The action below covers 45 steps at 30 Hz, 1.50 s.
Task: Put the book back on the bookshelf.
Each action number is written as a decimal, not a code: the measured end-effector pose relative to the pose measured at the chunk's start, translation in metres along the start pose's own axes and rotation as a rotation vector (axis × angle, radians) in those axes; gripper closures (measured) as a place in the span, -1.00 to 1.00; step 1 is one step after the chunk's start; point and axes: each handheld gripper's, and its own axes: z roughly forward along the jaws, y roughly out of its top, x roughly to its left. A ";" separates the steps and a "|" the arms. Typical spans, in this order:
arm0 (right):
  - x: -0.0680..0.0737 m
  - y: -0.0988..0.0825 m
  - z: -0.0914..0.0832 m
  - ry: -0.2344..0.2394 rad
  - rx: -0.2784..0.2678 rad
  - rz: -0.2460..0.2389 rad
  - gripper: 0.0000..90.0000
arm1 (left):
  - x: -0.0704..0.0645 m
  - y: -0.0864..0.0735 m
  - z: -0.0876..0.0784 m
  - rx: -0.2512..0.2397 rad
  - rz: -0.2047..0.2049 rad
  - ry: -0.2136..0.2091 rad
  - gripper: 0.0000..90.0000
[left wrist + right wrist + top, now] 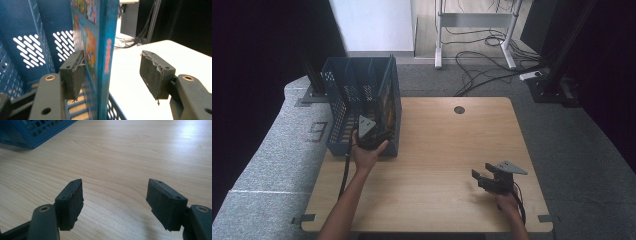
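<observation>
In the left gripper view, the left gripper (113, 72) stands with its jaws apart around the upright blue book (106, 50) at frame centre: the left pad lies against or just beside the picture cover, while the right pad hangs clear of the spine, so the book is between the jaws and not pressed. In the high view this gripper (371, 134) sits left of centre at the near right corner of the blue slotted rack (337, 105), where the book (388, 102) stands against the rack's right wall. The right gripper (484, 179) rests in the lower right of the high view on the wooden table (437, 145), well apart from the rack. In the right gripper view its jaws (115, 202) stand wide with nothing but bare wood between them, and a corner of the rack (37, 131) shows at the upper left.
</observation>
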 end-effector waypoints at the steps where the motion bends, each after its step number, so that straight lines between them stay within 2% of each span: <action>1: 0.000 0.000 0.000 -0.001 -0.001 -0.001 -0.35 | 0.000 -0.001 -0.003 0.001 -0.001 -0.001 -0.18; 8: 0.000 0.000 0.001 -0.002 0.004 -0.005 -0.36 | 0.000 -0.014 -0.029 0.026 -0.004 -0.036 -0.20; 10: 0.000 0.001 0.001 -0.001 0.002 -0.004 -0.36 | -0.001 -0.016 -0.031 0.028 -0.002 -0.041 -0.20; 18: -0.002 0.001 0.000 -0.003 -0.003 0.002 -0.36 | -0.007 -0.033 -0.051 0.063 -0.011 -0.105 -0.21; 22: -0.003 0.001 -0.001 -0.005 -0.002 0.002 -0.36 | -0.011 -0.041 -0.060 0.061 -0.003 -0.120 -0.21; 27: -0.004 0.002 -0.001 -0.005 -0.003 0.003 -0.36 | -0.016 -0.053 -0.071 0.063 -0.031 -0.165 -0.21; 34: -0.004 0.001 0.000 -0.003 -0.002 0.003 -0.36 | -0.019 -0.075 -0.080 0.107 -0.050 -0.213 -0.22; 45: -0.005 0.002 0.000 -0.001 -0.001 0.002 -0.36 | -0.022 -0.086 -0.080 0.141 -0.048 -0.232 -0.21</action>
